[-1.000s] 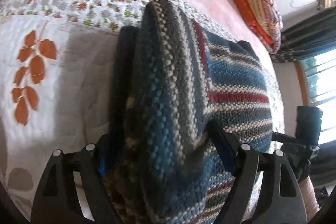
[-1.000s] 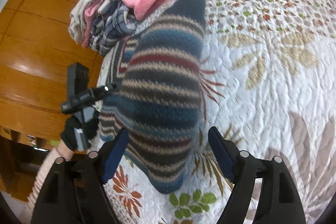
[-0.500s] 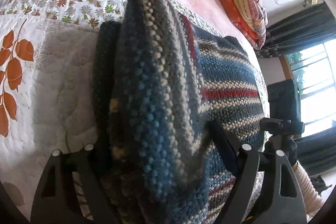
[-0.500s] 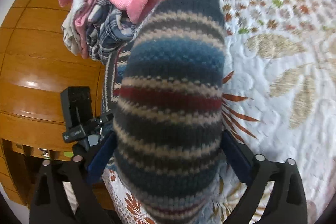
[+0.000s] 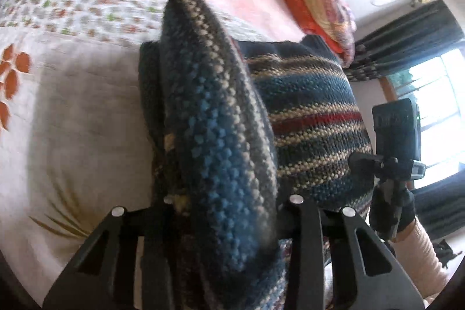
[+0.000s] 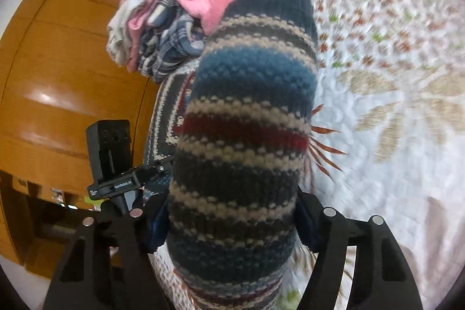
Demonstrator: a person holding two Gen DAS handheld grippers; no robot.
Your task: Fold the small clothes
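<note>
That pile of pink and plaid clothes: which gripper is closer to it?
Left. The left gripper shows just below the clothes pile; the right gripper, clamping the striped knit, sits farther back.

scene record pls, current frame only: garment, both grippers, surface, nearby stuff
garment: striped knit sweater, navy/blue/cream/red bands, lifted into a fold
left gripper: shut on one edge of the sweater
right gripper: shut on the other edge of the sweater
surface: quilted bedspread, leaf and flower print
nearby: pile of clothes, pink and plaid, behind the sweater
background: wooden wardrobe; window with dark curtains
</note>
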